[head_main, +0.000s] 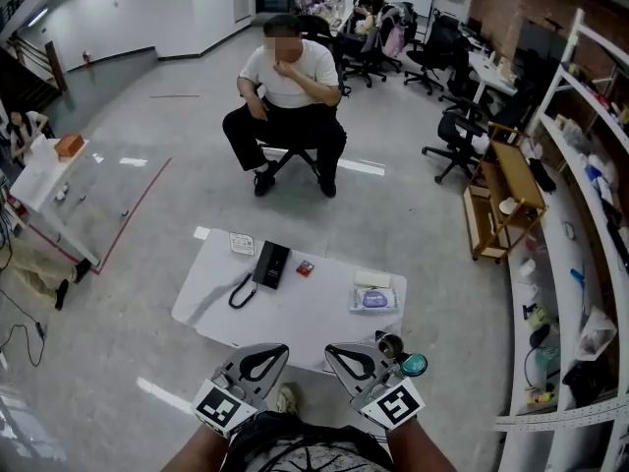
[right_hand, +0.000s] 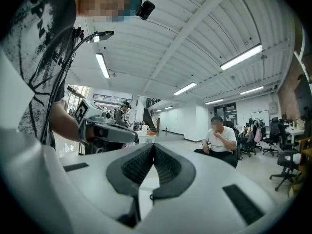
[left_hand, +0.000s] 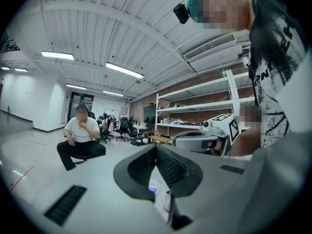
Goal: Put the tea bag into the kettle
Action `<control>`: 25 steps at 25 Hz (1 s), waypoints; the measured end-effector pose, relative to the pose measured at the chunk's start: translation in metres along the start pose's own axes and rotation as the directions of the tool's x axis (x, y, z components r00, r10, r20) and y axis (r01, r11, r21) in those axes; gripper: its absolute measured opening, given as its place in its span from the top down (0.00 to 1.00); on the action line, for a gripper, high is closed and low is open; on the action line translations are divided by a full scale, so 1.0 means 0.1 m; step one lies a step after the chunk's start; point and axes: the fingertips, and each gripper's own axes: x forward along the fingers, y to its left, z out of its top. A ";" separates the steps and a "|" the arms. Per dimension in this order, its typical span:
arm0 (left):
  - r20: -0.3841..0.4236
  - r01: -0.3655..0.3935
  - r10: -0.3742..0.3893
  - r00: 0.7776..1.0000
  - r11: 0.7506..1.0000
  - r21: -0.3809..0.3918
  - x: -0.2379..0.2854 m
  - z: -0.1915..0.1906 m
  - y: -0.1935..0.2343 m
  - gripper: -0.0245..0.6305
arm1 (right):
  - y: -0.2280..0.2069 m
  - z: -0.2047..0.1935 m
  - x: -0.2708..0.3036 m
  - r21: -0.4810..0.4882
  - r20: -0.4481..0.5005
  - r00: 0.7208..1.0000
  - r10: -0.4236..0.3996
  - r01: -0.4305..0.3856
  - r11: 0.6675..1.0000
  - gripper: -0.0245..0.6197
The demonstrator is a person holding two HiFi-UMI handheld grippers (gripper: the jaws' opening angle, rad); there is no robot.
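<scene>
— Both held low at the near edge of the table (head_main: 295, 315), the left gripper (head_main: 261, 361) and right gripper (head_main: 352, 361) have their jaws pressed together, pinching nothing.
— And the tea bag (head_main: 305, 268)?
— Small, red, flat mid-table beside the black box (head_main: 271, 264), well apart from the kettle (head_main: 390, 343). Too small to tell its long axis.

Counter (head_main: 211, 308) stands mid-floor; on it, a flat card (head_main: 242, 243) is set at the far left; a box-shaped device (head_main: 271, 264) lies just right of the card, its cord (head_main: 242, 291) looped toward the near side; a small packet (head_main: 305, 268) lies right of the device; a tray (head_main: 375, 296) sits near the right edge; the kettle (head_main: 390, 343) is at the near right corner; a seated person (head_main: 288, 87) is behind the counter, well apart; shelving (head_main: 590, 214) runs along the right; a second table (head_main: 49, 180) stands far left.
</scene>
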 end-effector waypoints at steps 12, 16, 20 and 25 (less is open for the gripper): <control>-0.009 0.072 -0.073 0.997 0.997 -0.025 0.20 -0.05 0.82 0.95 | -0.34 -0.26 0.84 0.006 -0.043 0.999 -0.027 0.027 1.000 0.95; -0.036 0.059 -0.062 0.997 0.996 -0.072 0.27 -0.17 0.96 0.95 | -0.41 -0.40 0.92 0.029 -0.094 0.995 -0.017 0.020 0.999 0.95; -0.045 0.036 -0.041 0.998 0.995 -0.098 0.43 -0.20 1.09 0.95 | -0.57 -0.59 1.00 0.030 -0.147 0.989 0.010 -0.005 1.000 0.95; -0.090 -0.008 -0.002 0.996 0.994 -0.109 0.69 -0.34 1.25 0.95 | -0.94 -1.09 1.12 0.081 -0.249 0.968 0.034 -0.015 0.997 0.95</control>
